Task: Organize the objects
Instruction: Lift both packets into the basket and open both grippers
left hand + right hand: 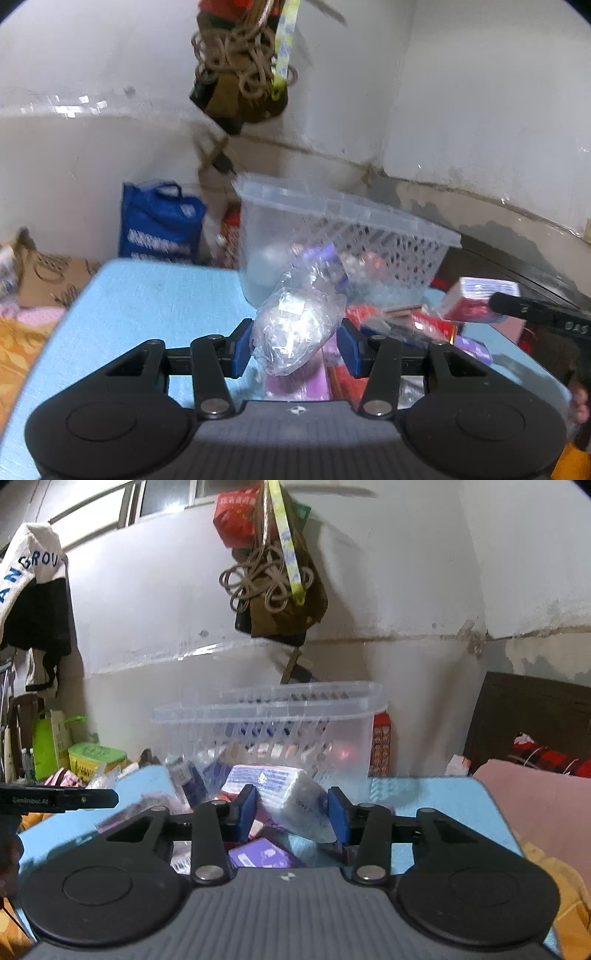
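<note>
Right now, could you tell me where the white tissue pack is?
Right wrist view, centre: the white tissue pack sits between the right gripper pads, before the clear basket.

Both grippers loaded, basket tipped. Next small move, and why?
Probably carry the left gripper forward to the clear basket: its pads already pinch the clear plastic bag, and the basket mouth lies just beyond it. The right gripper holds the tissue pack.

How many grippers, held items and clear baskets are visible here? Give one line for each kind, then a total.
Grippers: 2, the left gripper and the right gripper
Held items: 2, a clear plastic bag and a white tissue pack
Clear baskets: 1, clear basket
Total: 5
</note>
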`<state>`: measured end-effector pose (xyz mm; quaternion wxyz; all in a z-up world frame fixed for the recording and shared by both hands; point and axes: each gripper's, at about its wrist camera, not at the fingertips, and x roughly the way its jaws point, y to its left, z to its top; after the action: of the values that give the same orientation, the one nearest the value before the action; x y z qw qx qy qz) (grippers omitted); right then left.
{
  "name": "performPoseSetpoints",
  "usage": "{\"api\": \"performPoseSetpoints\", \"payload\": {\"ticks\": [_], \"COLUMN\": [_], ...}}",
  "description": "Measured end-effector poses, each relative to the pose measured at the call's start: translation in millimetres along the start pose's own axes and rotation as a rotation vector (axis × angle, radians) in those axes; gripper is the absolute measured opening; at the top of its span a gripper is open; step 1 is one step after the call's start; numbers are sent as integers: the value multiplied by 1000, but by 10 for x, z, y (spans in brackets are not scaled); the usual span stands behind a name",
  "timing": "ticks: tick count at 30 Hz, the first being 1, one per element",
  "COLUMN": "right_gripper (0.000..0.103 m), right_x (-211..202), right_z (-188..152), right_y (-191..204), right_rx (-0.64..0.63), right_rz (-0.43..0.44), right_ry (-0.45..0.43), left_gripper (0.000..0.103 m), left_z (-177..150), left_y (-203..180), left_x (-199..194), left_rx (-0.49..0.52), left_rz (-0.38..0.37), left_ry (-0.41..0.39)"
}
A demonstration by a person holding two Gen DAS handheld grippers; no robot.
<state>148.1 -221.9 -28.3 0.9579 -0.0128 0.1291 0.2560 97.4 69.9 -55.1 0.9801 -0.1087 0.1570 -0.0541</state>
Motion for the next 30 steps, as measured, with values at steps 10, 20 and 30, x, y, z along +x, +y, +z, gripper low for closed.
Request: {"api": "performPoseSetpoints", "payload": {"ticks": [10, 20, 30], "right_gripper": [45, 58, 103], "right_x": [-26, 889, 331], "right_z": [805, 1310, 698], "right_y": [-5, 80, -14], "right_rx": [-2, -135, -54], "right_rz": [10, -76, -72], "right_ry": [-138, -95, -109], "left_gripper": [52, 94, 96], "left_z": [1041, 1659, 1095], "left_y": [-360, -514, -290], "left_x": [21, 1164, 404], "left_rx": [45, 28, 49], "left_rz": [-42, 40, 58], "left_ry": [-126, 32, -31]}}
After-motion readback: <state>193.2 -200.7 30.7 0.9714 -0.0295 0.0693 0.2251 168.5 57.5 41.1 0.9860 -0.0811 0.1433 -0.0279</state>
